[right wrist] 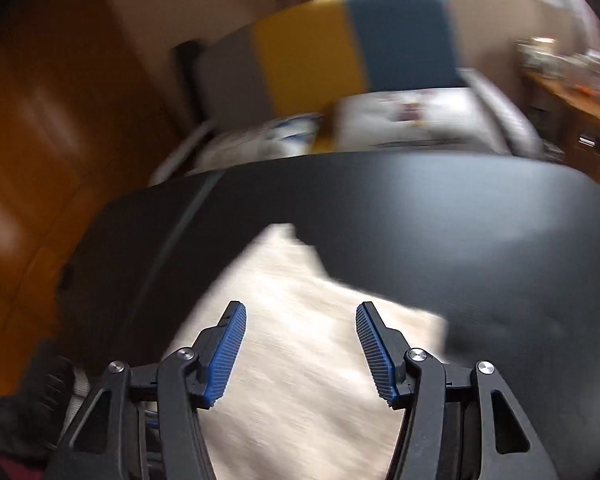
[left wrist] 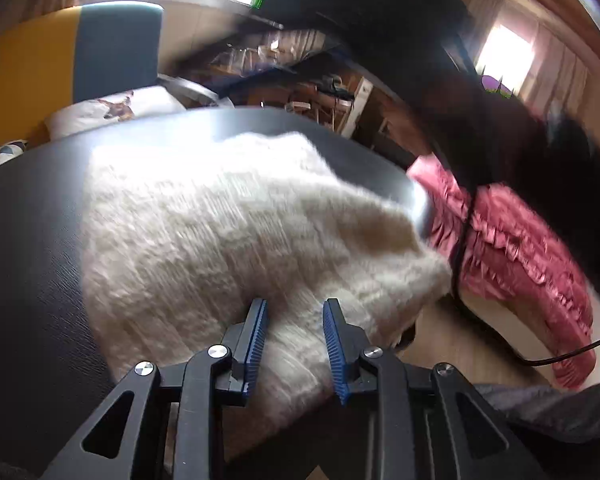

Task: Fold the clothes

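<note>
Left wrist view: a fluffy white sweater (left wrist: pixel 236 232) lies spread on the black table (left wrist: pixel 32 248), its near edge drooping over the table's near side; my left gripper (left wrist: pixel 295 308) stands open, its 2 blue pads either side of that edge. Right wrist view: the sweater (right wrist: pixel 300 360) looks cream and blurred; my right gripper (right wrist: pixel 300 312) hovers open above it, tilted down toward the table (right wrist: pixel 460 220).

Left black two-finger tool w/ blue ribbed pads (left wrist: pixel 295 310): jaws parted, a moderate gap btwn fingers. Right black, blue-padded tool (right wrist: pixel 300 312): jaws spread wider, angled downward.
</note>
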Available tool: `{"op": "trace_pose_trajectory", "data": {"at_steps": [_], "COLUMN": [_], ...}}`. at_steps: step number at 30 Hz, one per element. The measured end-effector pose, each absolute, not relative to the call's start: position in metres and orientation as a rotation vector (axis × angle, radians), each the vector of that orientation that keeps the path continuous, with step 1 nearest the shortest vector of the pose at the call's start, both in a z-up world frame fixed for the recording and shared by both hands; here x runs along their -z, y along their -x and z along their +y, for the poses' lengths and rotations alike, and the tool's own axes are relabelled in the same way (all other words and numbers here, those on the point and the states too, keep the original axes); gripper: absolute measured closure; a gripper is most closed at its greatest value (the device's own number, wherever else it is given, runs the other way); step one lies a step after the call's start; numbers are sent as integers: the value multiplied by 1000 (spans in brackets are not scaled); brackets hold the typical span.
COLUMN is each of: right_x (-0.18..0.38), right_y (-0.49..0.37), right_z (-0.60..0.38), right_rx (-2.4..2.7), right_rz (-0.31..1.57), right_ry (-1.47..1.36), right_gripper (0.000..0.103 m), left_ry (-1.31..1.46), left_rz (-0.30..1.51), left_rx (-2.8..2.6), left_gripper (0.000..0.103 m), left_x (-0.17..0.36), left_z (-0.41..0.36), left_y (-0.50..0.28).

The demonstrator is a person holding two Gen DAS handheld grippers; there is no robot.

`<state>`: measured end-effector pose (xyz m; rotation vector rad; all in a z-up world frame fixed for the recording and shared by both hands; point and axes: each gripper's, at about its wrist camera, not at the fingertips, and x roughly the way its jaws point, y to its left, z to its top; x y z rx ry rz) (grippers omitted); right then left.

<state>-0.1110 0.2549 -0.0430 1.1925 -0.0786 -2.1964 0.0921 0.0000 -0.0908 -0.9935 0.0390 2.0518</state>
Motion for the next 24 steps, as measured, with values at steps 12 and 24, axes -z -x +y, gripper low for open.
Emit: {"op": "trace_pose_trajectory", "data": {"at_steps": [12,24], "right_x": [161,133], "right_y": [194,185], "right_z": [138,167], "right_rx": [1991,2110], "right_rz": [217,58], "right_ry": [-1535,-1427], "right_gripper": [39,31], "left_ry": [990,973], "left_rz": [63,-13], "left_rx": [-2060,-2112], "left_gripper": [74,71], "left_x": [113,82], "left_z": [4,-49], "left_y": [-89,-108]}}
